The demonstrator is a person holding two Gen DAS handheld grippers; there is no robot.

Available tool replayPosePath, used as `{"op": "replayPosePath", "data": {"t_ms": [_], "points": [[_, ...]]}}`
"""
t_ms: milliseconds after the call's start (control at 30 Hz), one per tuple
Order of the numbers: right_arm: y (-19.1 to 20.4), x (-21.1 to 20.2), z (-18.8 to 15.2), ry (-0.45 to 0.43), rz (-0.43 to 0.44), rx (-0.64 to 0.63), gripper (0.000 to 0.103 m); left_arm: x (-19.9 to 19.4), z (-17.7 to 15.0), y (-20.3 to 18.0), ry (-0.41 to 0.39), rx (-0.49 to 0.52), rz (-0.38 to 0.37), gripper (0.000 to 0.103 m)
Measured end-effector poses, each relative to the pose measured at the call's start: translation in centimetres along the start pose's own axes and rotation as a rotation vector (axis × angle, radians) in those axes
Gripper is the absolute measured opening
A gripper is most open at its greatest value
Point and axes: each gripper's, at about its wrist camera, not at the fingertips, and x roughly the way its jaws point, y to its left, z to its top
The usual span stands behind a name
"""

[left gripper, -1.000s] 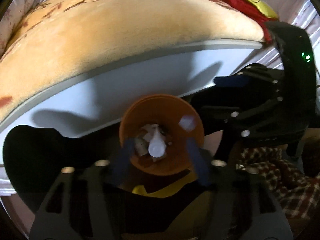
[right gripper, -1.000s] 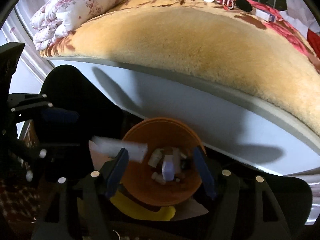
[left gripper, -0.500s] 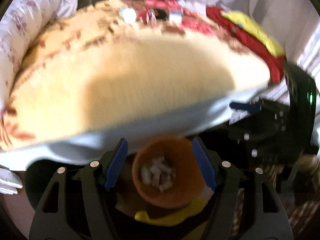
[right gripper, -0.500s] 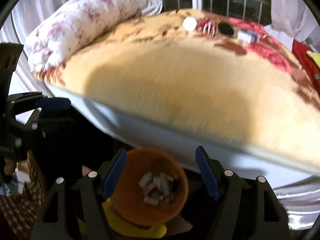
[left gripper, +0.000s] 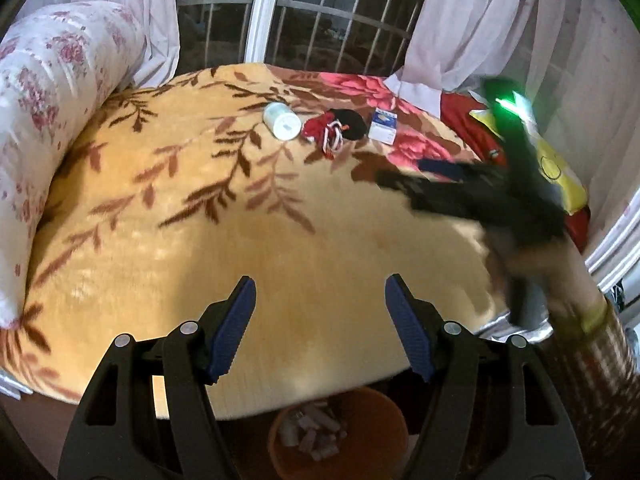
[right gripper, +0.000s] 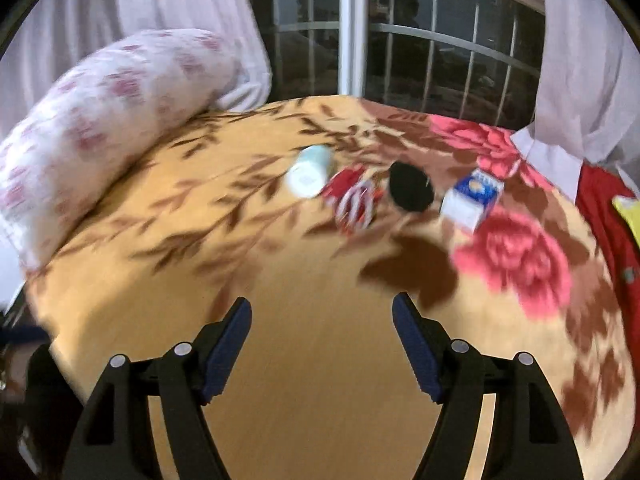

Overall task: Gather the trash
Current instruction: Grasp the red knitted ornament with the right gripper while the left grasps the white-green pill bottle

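An orange bin with several pale scraps in it stands on the floor below the bed's edge, under my left gripper, which is open and empty. My right gripper is open and empty above the bed; it also shows in the left wrist view, blurred. On the far side of the blanket lie a white bottle, a red-and-white wrapper, a black round thing and a blue-and-white box.
A yellow blanket with brown leaves and red flowers covers the bed. A rolled floral quilt lies on the left. Red and yellow cloth lies on the right. A barred window and curtains stand behind.
Both grippers have risen from over the orange bin to above the bed. A white scrap that the right gripper held a second ago is gone from it; both are open.
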Motion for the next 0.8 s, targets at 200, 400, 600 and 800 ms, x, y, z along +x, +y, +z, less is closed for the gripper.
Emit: {"op": "replayPosePath", "data": {"t_ms": [200, 400, 600, 800], "points": [[-1.5, 9.1, 5.3, 0.077, -0.057, 0.001, 0.075, 1.1, 1.2, 1.4, -0.006, -0.023, 0.014, 0.066], [-1.5, 14.0, 7.5, 0.105, -0.103, -0.031, 0.075, 2.7, 1.6, 2.9, 0.016, -0.05, 0.015, 0.066], [-2.3, 15.1, 7.8, 0.135, -0.103, -0.027, 0.027, 3.6, 2.3, 3.3, 0.021, -0.057, 0.013, 0.066], [-3.4, 9.4, 6.2, 0.018, -0.024, 0.052, 0.023, 4.5, 3.6, 3.6, 0.01, -0.08, 0.001, 0.066]]}}
